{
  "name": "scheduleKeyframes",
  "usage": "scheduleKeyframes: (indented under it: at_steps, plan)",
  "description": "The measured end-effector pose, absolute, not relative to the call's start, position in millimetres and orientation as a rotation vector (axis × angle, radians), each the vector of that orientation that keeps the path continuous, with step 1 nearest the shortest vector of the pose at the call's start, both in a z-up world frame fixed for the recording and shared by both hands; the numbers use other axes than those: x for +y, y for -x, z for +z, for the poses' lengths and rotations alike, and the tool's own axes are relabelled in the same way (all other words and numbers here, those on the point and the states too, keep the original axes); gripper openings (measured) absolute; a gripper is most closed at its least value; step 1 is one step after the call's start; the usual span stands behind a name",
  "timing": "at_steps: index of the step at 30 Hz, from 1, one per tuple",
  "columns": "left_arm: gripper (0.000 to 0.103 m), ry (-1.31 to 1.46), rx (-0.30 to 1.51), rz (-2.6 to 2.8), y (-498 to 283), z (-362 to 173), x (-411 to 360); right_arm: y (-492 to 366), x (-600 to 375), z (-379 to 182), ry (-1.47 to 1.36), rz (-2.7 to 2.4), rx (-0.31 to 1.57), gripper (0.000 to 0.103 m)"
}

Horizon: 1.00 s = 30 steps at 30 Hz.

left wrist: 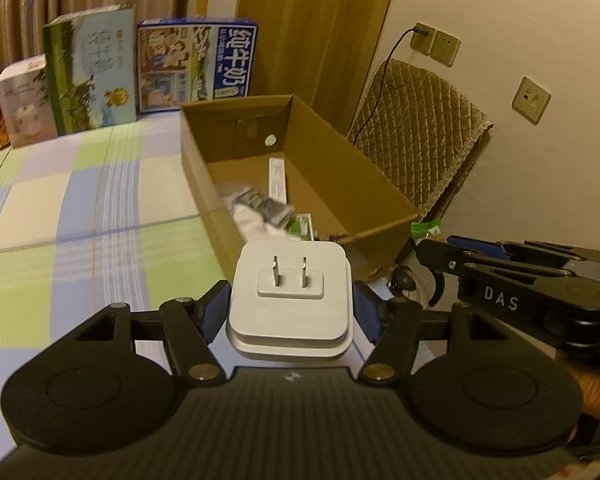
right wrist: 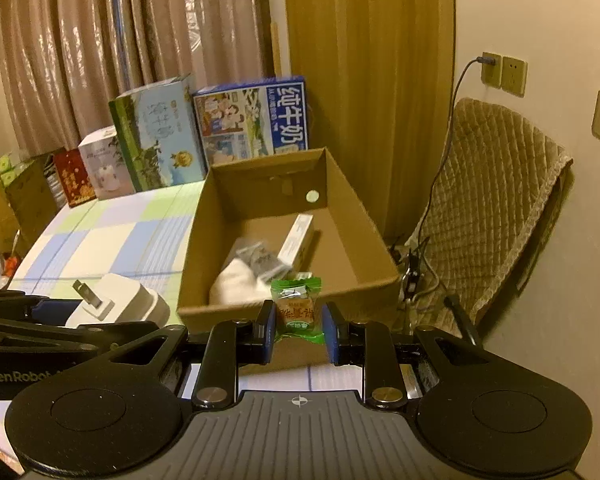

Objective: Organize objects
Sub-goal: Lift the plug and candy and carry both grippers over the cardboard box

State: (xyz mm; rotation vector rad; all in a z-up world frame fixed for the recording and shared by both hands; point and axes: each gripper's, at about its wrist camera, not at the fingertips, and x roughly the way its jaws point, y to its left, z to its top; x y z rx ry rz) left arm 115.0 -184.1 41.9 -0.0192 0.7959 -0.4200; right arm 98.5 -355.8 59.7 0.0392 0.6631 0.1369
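My left gripper (left wrist: 290,312) is shut on a white power adapter (left wrist: 290,300), its two flat prongs facing up toward the camera. The adapter (right wrist: 116,300) also shows at the lower left of the right wrist view. My right gripper (right wrist: 298,326) is shut on a small green-wrapped snack packet (right wrist: 296,308). An open cardboard box (left wrist: 319,152) stands just ahead of both grippers on the checked tablecloth (left wrist: 80,220). Inside the box (right wrist: 351,216) lie a white flat carton (right wrist: 298,240), a grey packet and something white and soft. The right gripper (left wrist: 455,258) appears at the right of the left wrist view.
Milk cartons (left wrist: 196,64) and gift boxes (left wrist: 90,68) line the table's far edge before a curtain. A quilted chair (right wrist: 487,200) stands right of the box, below wall sockets (right wrist: 503,74) with a cable plugged in. More boxes sit at the far left (right wrist: 16,196).
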Motion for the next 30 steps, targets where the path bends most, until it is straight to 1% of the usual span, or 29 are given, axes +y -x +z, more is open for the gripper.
scheduleKeyframes:
  at_steps: [15,30]
  plan:
    - [0.061,0.005,0.813,-0.428,-196,40,-220,-181,-373,66,-0.022,0.156,0.673,0.022]
    - [0.061,-0.029,0.824,-0.435,-245,24,-230,-218,-379,58,-0.032,0.136,0.691,0.022]
